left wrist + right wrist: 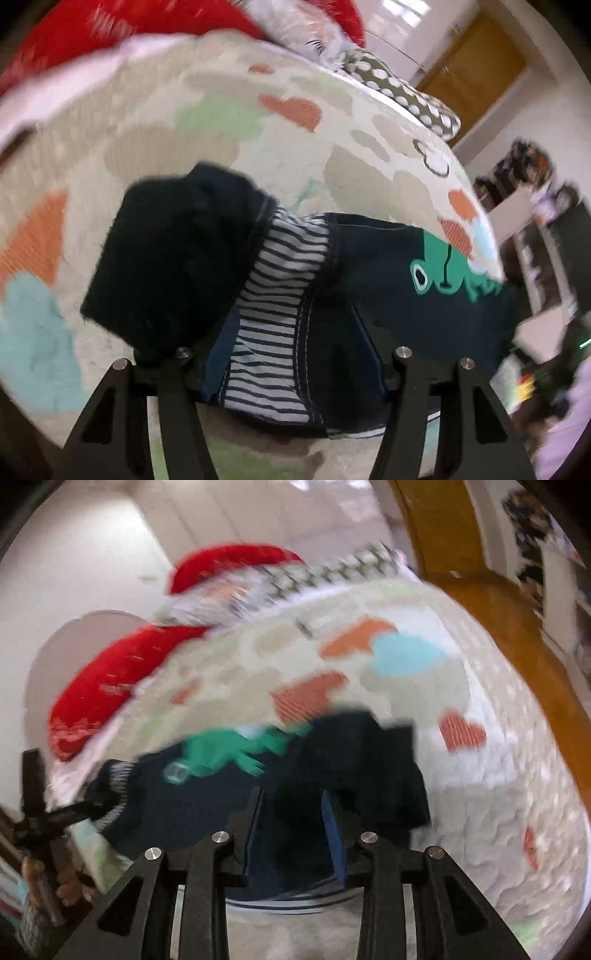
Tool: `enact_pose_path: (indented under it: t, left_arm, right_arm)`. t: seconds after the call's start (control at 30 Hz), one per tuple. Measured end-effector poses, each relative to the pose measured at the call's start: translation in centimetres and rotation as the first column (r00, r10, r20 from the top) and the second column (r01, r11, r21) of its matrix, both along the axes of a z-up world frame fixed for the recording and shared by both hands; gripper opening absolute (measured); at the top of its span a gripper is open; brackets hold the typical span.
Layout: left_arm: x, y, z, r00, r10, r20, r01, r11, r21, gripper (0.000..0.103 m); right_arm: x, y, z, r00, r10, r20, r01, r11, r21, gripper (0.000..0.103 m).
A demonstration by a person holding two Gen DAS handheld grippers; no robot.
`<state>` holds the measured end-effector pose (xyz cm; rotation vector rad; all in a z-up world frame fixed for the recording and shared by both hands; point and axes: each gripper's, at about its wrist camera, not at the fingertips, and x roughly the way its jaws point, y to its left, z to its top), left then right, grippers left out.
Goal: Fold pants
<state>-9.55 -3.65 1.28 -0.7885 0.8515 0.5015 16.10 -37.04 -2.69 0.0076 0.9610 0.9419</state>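
Observation:
Small navy pants (373,295) with a green dinosaur patch (439,269) and a striped lining (280,299) hang bunched over the patterned bed cover (221,122). My left gripper (291,373) is shut on the pants at the waistband; a dark leg (173,254) droops to the left. In the blurred right wrist view, my right gripper (295,830) is shut on the pants (207,801) too, with dark cloth (362,760) between its fingers. The left gripper (40,816) shows at the left edge there, holding the striped waistband.
A red blanket (110,29) and a polka-dot pillow (399,92) lie at the head of the bed. A wooden door (476,62) and shelves (539,229) stand to the right. Wooden floor (517,627) runs beside the bed.

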Motion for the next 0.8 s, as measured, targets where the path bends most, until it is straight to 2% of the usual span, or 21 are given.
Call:
enact_pose_path:
  t: [0.07, 0.17, 0.27, 0.3, 0.33, 0.37, 0.47, 0.5, 0.63, 0.8]
  left_arm:
    - [-0.1, -0.2, 0.5, 1.0, -0.012, 0.007, 0.012, 1.0, 0.003, 0.06]
    - [-0.5, -1.4, 2.8, 0.999, -0.027, 0.031, 0.025, 0.998, 0.058, 0.06]
    - [-1.1, -2.2, 5.2, 0.996, -0.017, 0.084, 0.005, 0.99, 0.143, 0.061]
    - [-1.2, -2.1, 5.6, 0.996, -0.007, 0.091, -0.008, 0.987, 0.161, 0.066]
    - [-1.1, -1.6, 5.6, 0.996, 0.014, 0.084, -0.028, 0.985, 0.17, 0.072]
    - [-0.9, -0.9, 5.2, 0.997, 0.047, 0.062, -0.056, 0.985, 0.164, 0.072]
    - [-0.7, 1.8, 2.4, 0.994, 0.109, 0.019, -0.11, 0.992, 0.068, 0.072]
    - [-0.7, 2.1, 2.0, 0.993, 0.115, 0.012, -0.115, 0.991, 0.062, 0.072]
    - [0.2, 1.0, 2.5, 0.996, 0.088, -0.031, -0.083, 0.987, 0.141, 0.072]
    - [0.1, -1.8, 4.5, 0.994, 0.089, -0.069, -0.074, 0.977, 0.198, 0.072]
  right_arm:
    - [0.6, -0.1, -1.4, 0.999, -0.008, -0.05, 0.007, 1.0, -0.013, 0.036]
    - [0.6, -0.7, -0.6, 0.998, -0.011, -0.054, 0.013, 1.0, 0.026, 0.036]
    - [-0.6, -1.4, 1.3, 1.0, -0.016, 0.005, 0.016, 0.998, 0.055, 0.04]
    - [-1.0, -1.5, 1.6, 1.0, -0.015, 0.027, 0.013, 0.998, 0.063, 0.041]
    - [-1.5, -1.6, 2.0, 0.999, -0.013, 0.044, 0.01, 0.998, 0.069, 0.043]
    - [-1.9, -1.7, 2.1, 0.999, -0.009, 0.054, 0.005, 0.997, 0.075, 0.044]
    - [-3.0, -1.3, 1.6, 0.998, 0.018, 0.054, -0.021, 0.998, 0.063, 0.049]
    - [-3.1, -0.9, 0.9, 0.999, 0.024, 0.041, -0.025, 0.999, 0.041, 0.049]
    - [-2.9, -0.2, -1.2, 1.0, 0.023, 0.007, -0.023, 1.0, -0.003, 0.049]
    - [-3.5, -0.3, -0.5, 0.998, 0.018, 0.058, -0.018, 1.0, 0.004, 0.049]
